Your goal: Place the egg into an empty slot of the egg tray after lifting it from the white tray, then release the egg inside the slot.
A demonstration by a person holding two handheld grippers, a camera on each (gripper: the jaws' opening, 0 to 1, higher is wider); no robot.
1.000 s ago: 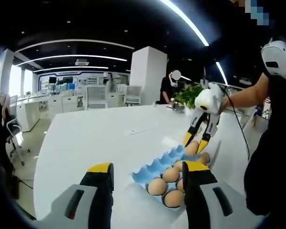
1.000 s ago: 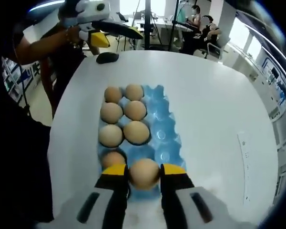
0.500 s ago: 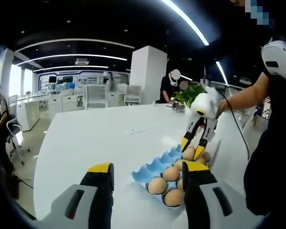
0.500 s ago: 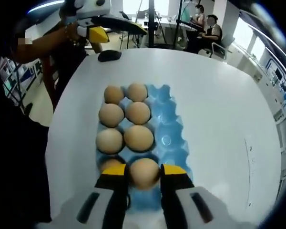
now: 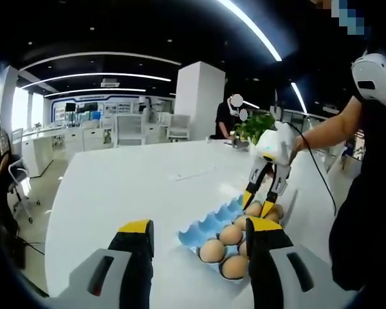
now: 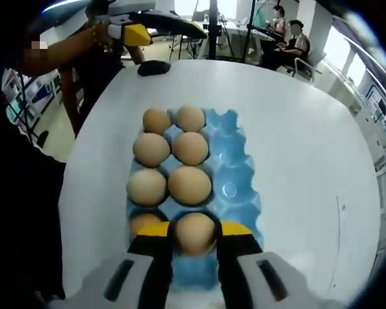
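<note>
In the right gripper view the egg tray (image 6: 235,187) lies at the frame's centre on the table (image 6: 296,116). Eggs (image 6: 170,158) sit in its two left columns; its right column lies open. At lower centre, an egg (image 6: 195,233) sits between the right gripper (image 6: 195,233) jaws, over the tray's near row. A mouse (image 6: 154,67) lies on the table beyond the tray, at upper left.

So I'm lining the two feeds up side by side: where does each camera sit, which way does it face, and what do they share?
Left gripper view: rides the open left gripper, looking level across the white table at the blue egg tray; the person's arm holds the right gripper there.
Right gripper view: rides the right gripper, looking down at the tray, jaws shut on the egg; the person's other arm shows top left.
Shared: tray, eggs, table.
</note>
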